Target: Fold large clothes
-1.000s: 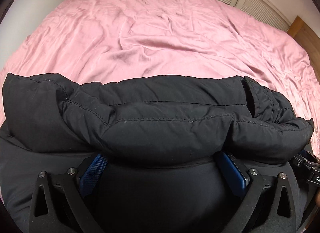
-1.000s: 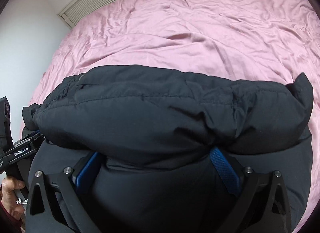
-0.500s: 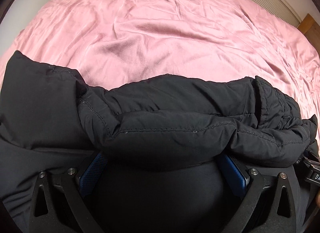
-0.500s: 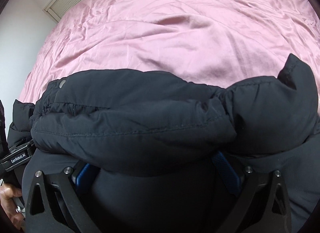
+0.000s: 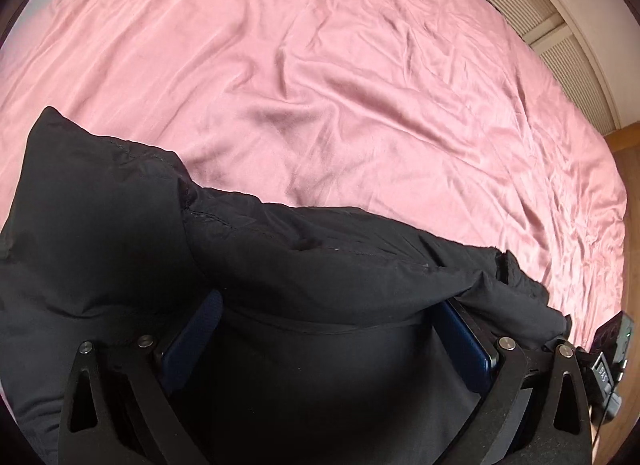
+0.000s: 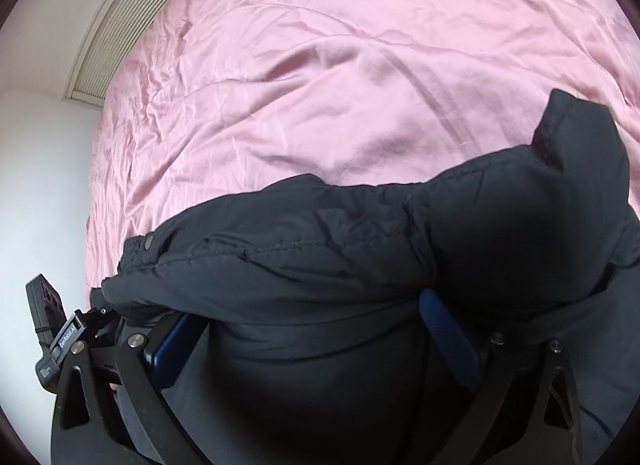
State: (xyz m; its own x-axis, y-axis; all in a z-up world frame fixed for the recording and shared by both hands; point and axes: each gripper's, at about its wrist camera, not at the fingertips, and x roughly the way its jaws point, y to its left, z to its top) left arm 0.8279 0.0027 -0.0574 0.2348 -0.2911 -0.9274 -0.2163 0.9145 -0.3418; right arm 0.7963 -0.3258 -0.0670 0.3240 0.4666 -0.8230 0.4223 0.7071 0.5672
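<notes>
Right view only: a snap (image 6: pixel 149 241) is seen on the coat (image 6: pixel 320 257).
Coats: one, on the bed (image 5: pixel 320 85).
Left hand-held gripper (image 5: pixel 332 329): coat grasped.
Right hand-held gripper (image 6: pixel 312 329): coat grasped.

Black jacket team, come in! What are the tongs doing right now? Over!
Left tongs and right tongs: both spread wide, puffy black jacket bunched between the fingers. Jacket held over the pink bedsheet. Nothing in the way.

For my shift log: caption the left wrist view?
Left gripper holding a bulky fold of black padded jacket above a wrinkled pink bedsheet.
</notes>
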